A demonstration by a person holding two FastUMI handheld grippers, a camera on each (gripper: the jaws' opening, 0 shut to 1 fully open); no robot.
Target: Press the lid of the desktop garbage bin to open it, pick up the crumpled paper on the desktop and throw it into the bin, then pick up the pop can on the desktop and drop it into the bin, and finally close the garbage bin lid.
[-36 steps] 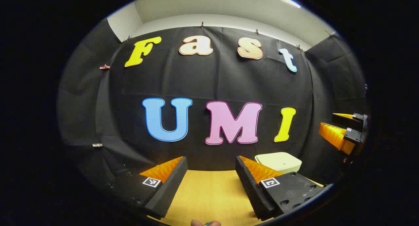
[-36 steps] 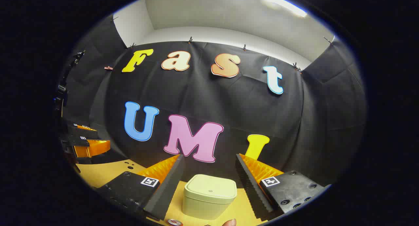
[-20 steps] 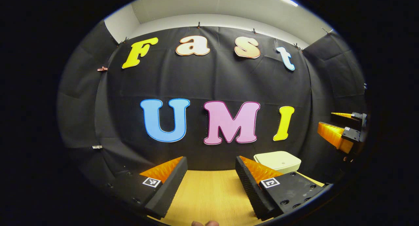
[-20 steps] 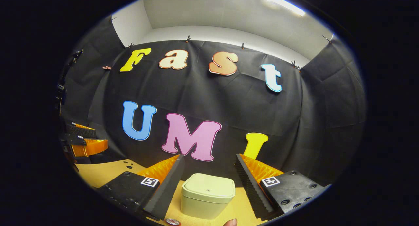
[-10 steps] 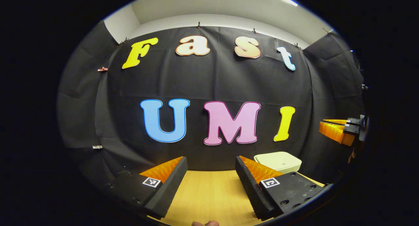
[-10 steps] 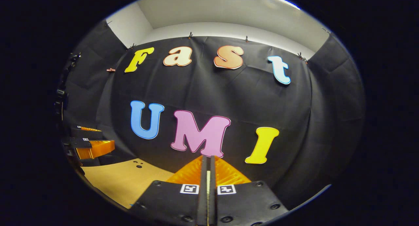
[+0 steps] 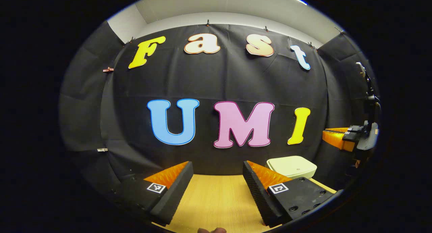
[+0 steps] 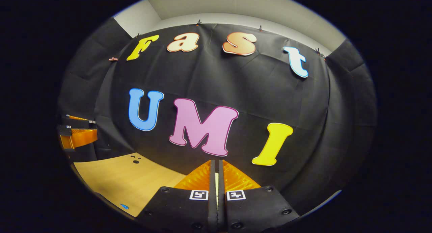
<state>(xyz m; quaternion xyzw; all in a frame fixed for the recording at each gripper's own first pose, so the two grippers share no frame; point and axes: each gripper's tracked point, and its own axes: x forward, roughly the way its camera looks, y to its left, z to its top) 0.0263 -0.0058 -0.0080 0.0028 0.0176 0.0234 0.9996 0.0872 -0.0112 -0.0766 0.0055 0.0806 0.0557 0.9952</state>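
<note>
**Pressing the bin lid with closed fingers**

Nearest me, my left hand-held gripper (image 7: 217, 179) hangs spread and empty over the counter (image 7: 216, 199). Just right of it and farther back, the garbage bin (image 7: 292, 166) stands with its lid down. My right hand-held gripper (image 8: 216, 179) is pressed together on nothing, good for a push. I'd bring those closed tips onto the lid, press straight down, then lift off cleanly so the bin doesn't slide.

pale cream bin (image 7: 292, 166), light wood-grain desktop (image 7: 216, 201), black cloth wall (image 7: 216, 81)
</note>
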